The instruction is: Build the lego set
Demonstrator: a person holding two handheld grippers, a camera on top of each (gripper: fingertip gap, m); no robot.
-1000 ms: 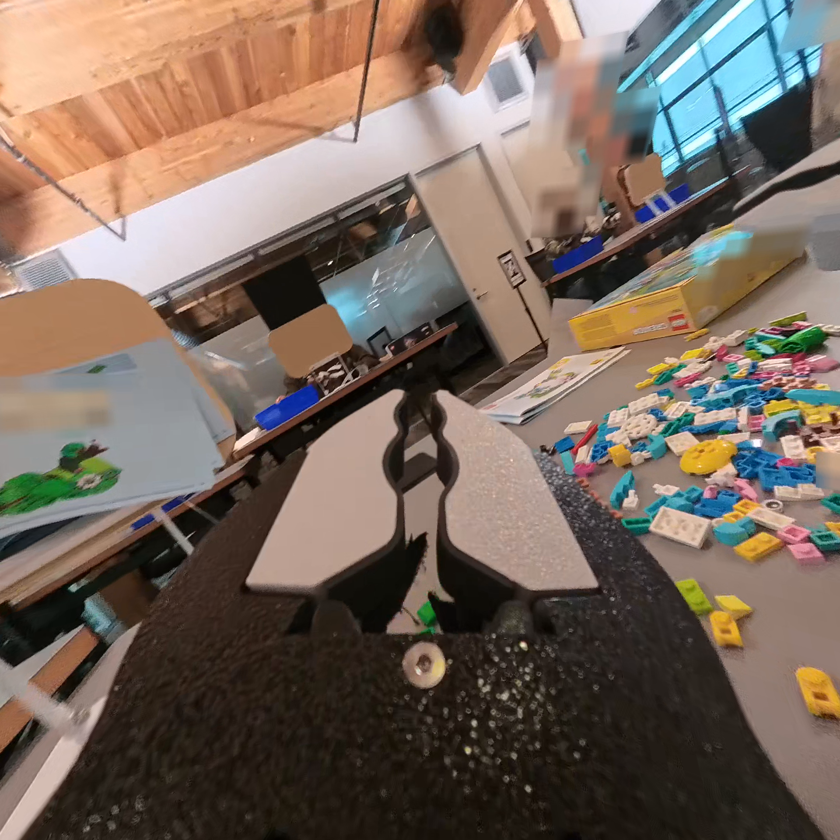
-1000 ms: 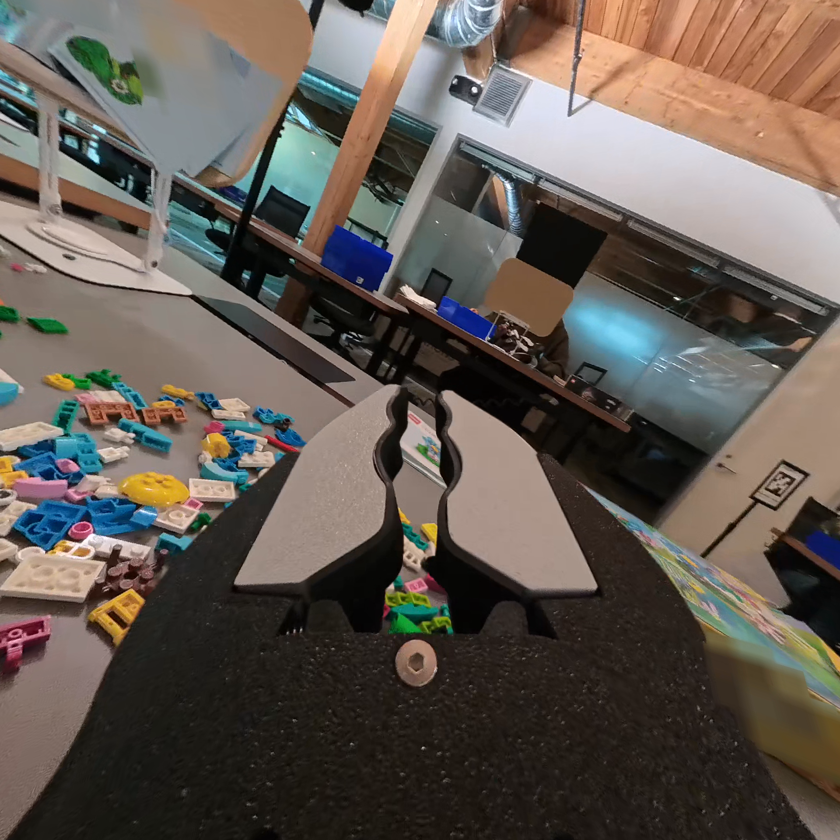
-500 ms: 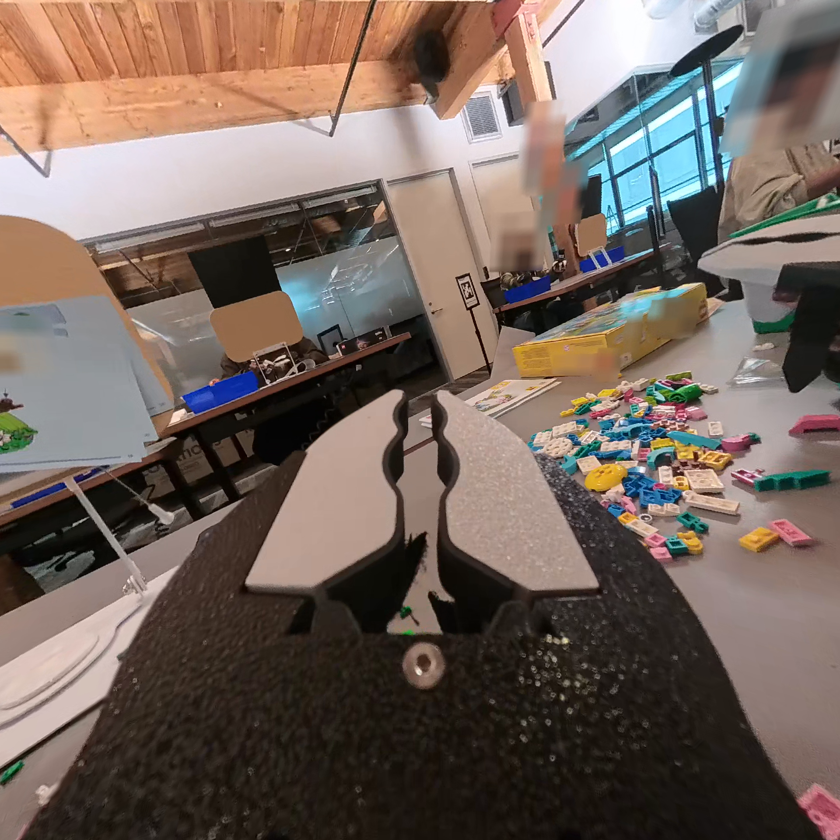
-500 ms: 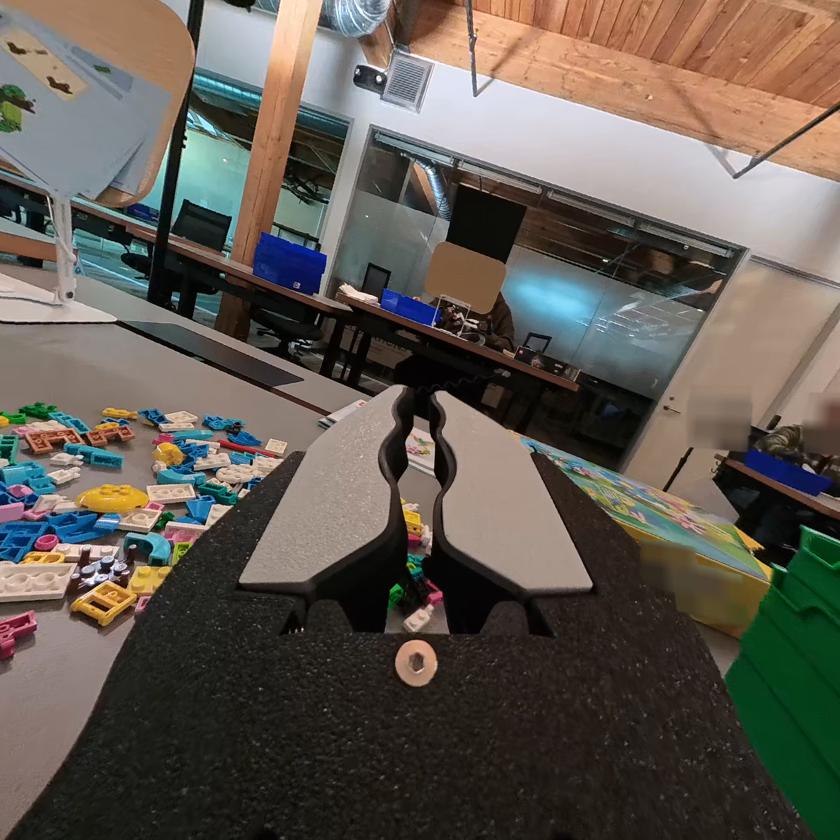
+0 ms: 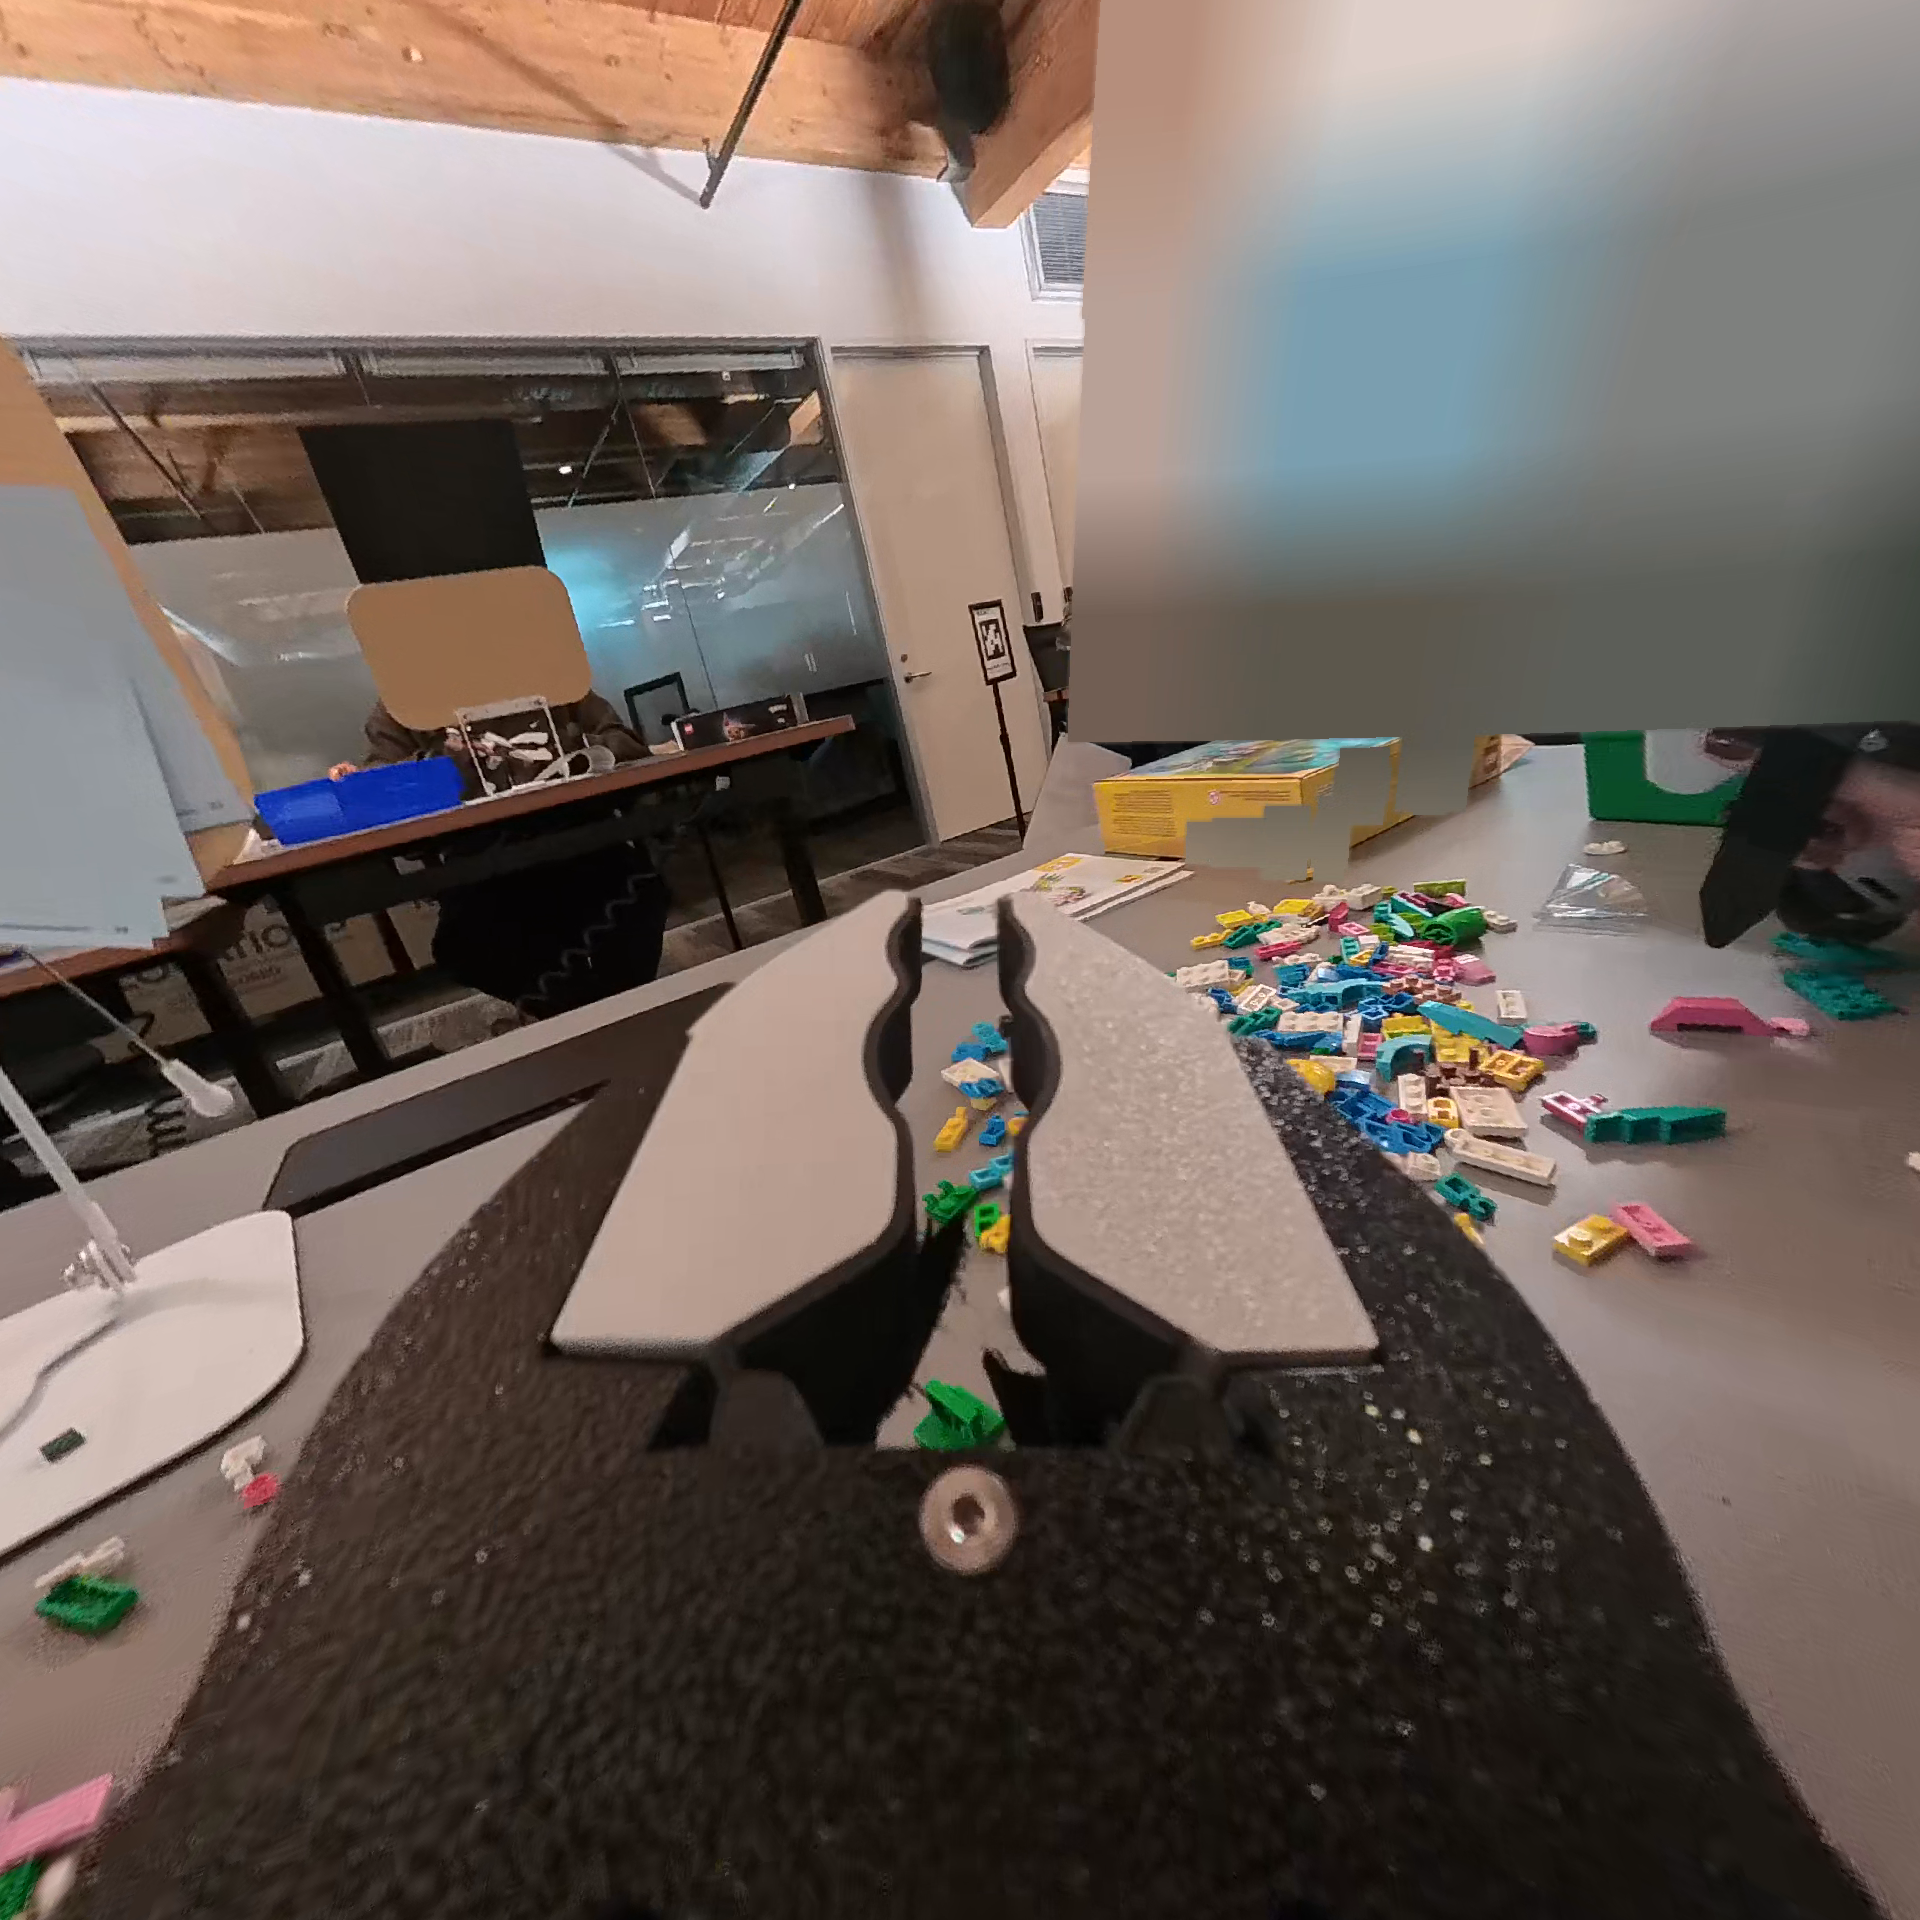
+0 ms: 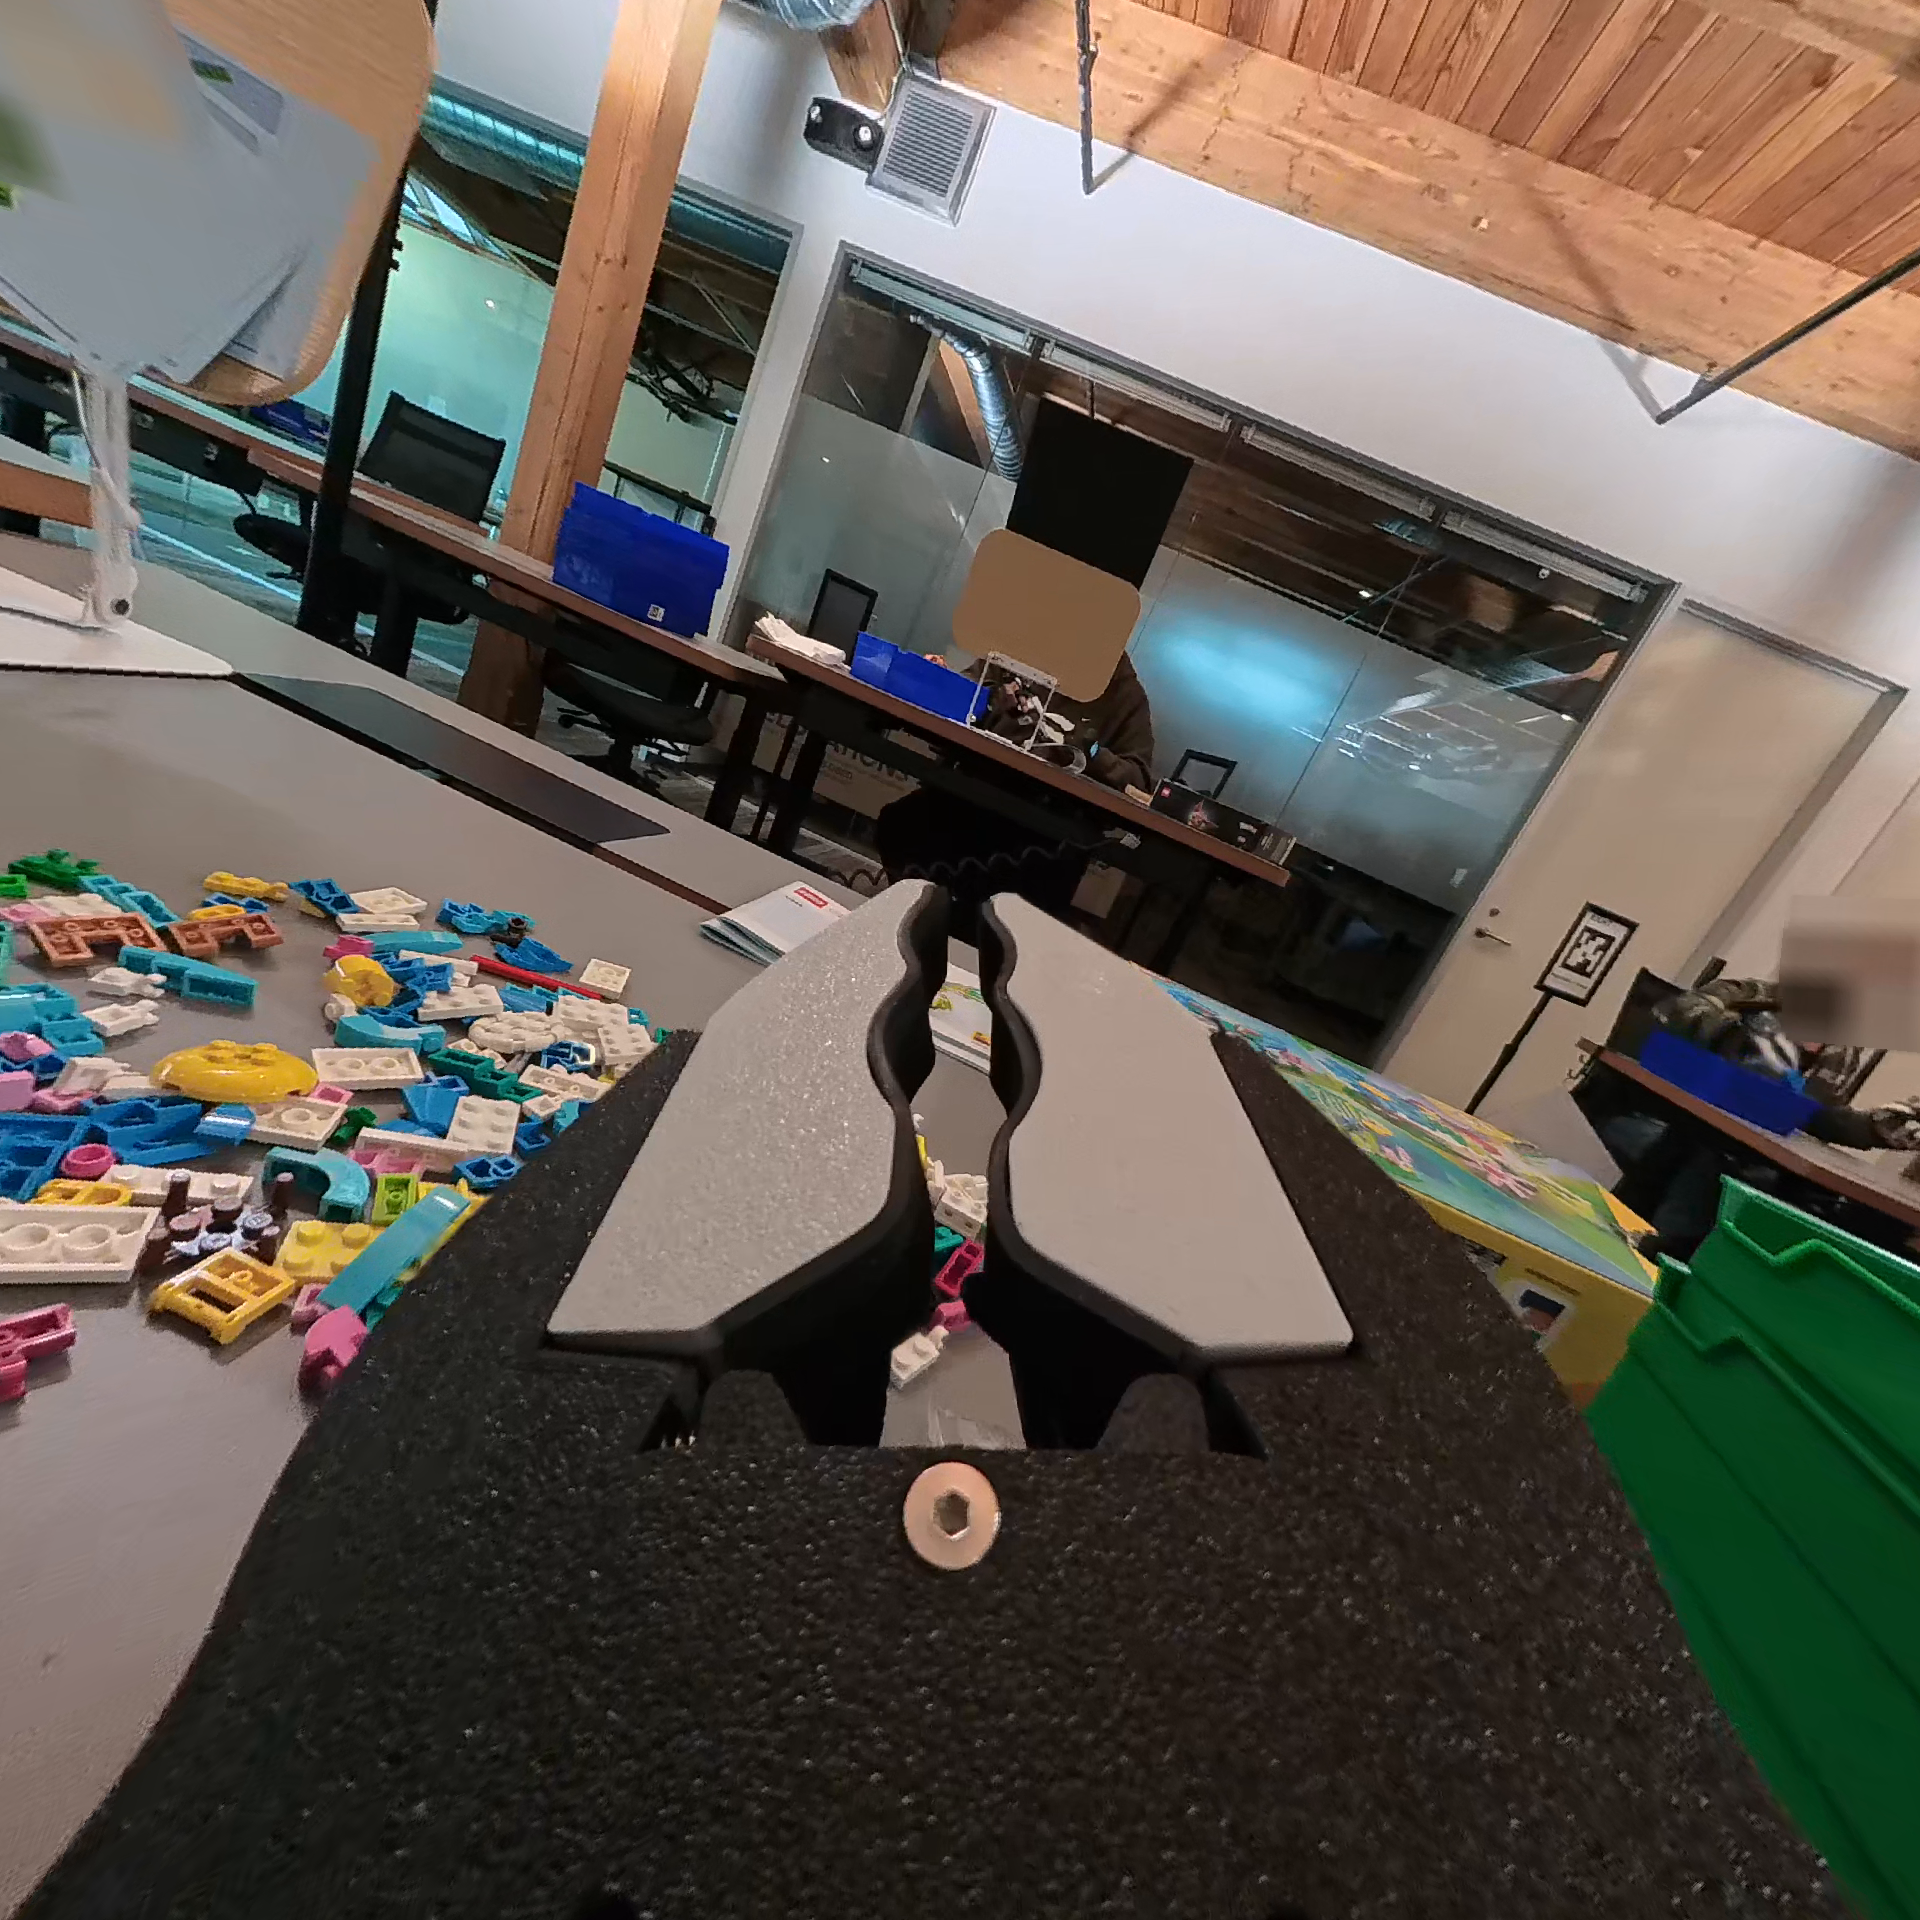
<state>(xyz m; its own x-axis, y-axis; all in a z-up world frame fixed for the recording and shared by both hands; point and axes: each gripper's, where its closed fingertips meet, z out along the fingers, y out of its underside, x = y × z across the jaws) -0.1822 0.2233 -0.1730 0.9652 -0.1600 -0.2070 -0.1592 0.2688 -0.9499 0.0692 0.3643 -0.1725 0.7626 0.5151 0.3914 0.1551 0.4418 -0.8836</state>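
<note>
there, loose lego pieces — blue, white, yellow, pink — across the grey table; both tongs narrow, empty

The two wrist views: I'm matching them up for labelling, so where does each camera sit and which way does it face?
Left wrist view: on the left gripper, looking along its narrowly parted, empty jaws over the grey table; the brick pile lies right.
Right wrist view: on the right gripper, jaws likewise; the brick pile lies left, a green bin right.
Shared: pile, yellow box, booklet.
</note>
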